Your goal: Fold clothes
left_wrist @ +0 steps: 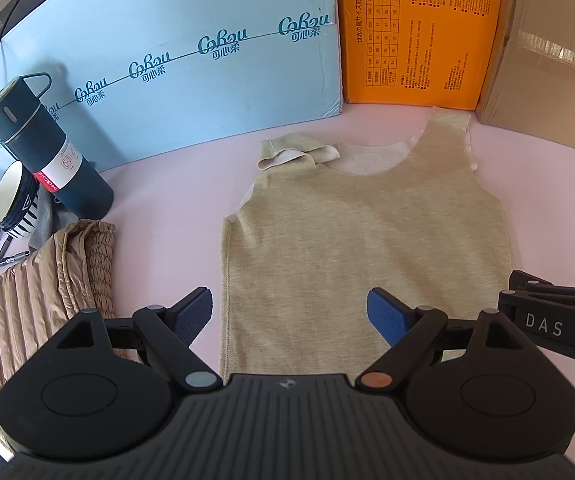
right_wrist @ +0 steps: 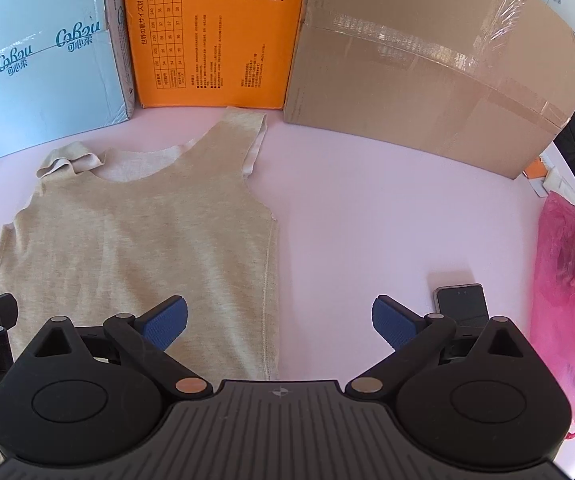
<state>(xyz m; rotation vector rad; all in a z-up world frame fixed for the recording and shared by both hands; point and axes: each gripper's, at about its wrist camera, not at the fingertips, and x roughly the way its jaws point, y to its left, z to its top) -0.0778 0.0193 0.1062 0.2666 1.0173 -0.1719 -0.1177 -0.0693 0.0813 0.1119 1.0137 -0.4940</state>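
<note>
A beige sleeveless top [left_wrist: 359,232] lies flat on the pink table, neckline toward the boxes at the back. Its left strap [left_wrist: 287,154] is crumpled and folded over; the right strap [left_wrist: 449,128] lies straight. My left gripper [left_wrist: 289,312] stands open above the top's lower left edge, with nothing between its blue pads. The same top [right_wrist: 139,240] fills the left half of the right wrist view. My right gripper [right_wrist: 279,320] stands open over the top's lower right seam, holding nothing. Part of the right gripper's body [left_wrist: 555,320] shows at the right edge of the left wrist view.
A folded tan quilted garment [left_wrist: 35,296], a dark flask [left_wrist: 47,148] and a striped mug [left_wrist: 15,200] sit at the left. A blue box [left_wrist: 191,60], an orange box [right_wrist: 215,32] and a cardboard box [right_wrist: 427,68] wall the back. A phone [right_wrist: 461,300] and a pink bag [right_wrist: 571,296] lie at the right.
</note>
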